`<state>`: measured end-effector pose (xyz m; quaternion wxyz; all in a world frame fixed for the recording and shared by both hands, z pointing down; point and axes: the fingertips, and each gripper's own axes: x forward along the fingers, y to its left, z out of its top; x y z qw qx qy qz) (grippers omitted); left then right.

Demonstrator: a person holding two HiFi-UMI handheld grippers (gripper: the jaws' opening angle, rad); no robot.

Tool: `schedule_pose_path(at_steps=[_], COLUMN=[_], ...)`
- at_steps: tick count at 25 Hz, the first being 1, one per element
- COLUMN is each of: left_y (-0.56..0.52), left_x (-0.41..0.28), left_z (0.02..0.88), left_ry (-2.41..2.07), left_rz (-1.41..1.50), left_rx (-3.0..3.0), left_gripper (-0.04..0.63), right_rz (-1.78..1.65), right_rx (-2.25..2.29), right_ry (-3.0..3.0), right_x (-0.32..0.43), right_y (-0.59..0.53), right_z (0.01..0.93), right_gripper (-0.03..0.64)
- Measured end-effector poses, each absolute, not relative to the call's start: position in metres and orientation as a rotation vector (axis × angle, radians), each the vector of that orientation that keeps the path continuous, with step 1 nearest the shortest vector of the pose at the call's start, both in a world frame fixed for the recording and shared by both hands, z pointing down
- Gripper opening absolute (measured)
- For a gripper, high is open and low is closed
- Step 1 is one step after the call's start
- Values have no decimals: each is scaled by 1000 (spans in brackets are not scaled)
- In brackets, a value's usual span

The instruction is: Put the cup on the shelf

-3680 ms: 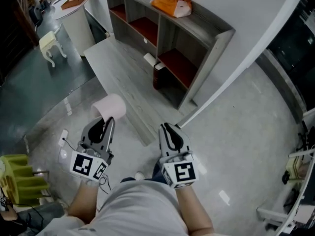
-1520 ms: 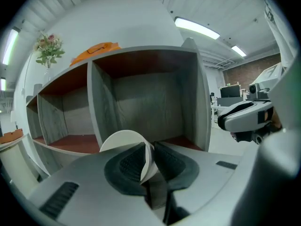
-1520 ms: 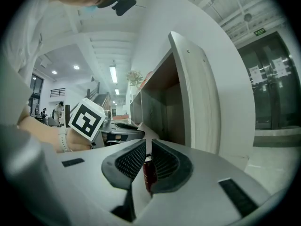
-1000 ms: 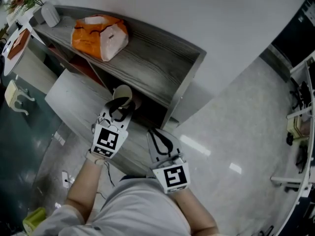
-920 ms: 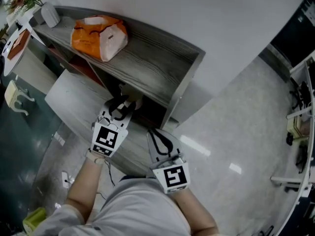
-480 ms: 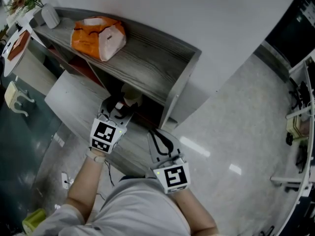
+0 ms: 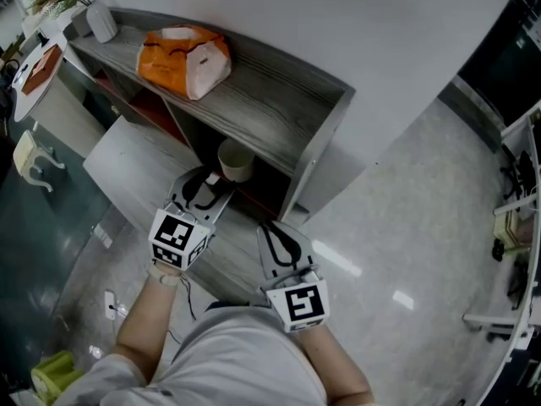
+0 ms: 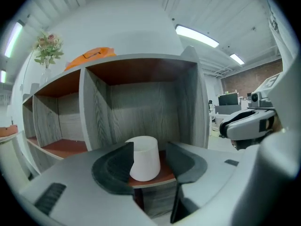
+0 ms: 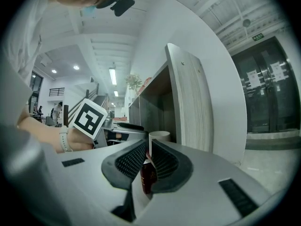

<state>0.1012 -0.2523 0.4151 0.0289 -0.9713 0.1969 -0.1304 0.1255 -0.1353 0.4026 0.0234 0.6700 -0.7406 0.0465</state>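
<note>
Seconds ago we carried the cup far from the shelf; now it stands in the shelf's end box, on the red-brown board, near the front edge. Our left tool has backed off a little. Its jaws are opening. The cup is between them, but we don't think the pads press on it now.

Our right tool waits below with its jaws together and holds nothing. A dark red thing shows through the slit, and it looks farther away, by the shelf.

What could go wrong? The cup sits very close to the left jaw. If we pull back crooked, that jaw could bump the cup. The cup looks light, so it could tip or slide off the front of the board.

The cup is white, round and smooth, and a bit wider at one end. We think it is paper or plastic. The shelf is made of flat grey boards with wood lines, and its inside boards look smooth. A soft, crinkly orange bag lies on top.
</note>
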Motion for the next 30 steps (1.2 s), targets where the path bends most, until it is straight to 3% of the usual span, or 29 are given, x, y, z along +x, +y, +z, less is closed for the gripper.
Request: schedule_pose_path(at_steps=[5, 9, 30], left_y=[-247, -246, -194], left_x=[68, 36, -123], left_z=[408, 409, 423], left_ry=[731, 869, 1452], left_rz=[-342, -329, -216], left_rx=[-3009, -2999, -2985], left_gripper=[79, 25, 15], right_rz=[132, 138, 150], right_rx=[2023, 1963, 1446], right_ry=[-2350, -2416, -2742], right_x=[111, 97, -26], right_y=[-140, -148, -183], right_z=[398, 395, 400], right_gripper=[45, 44, 44])
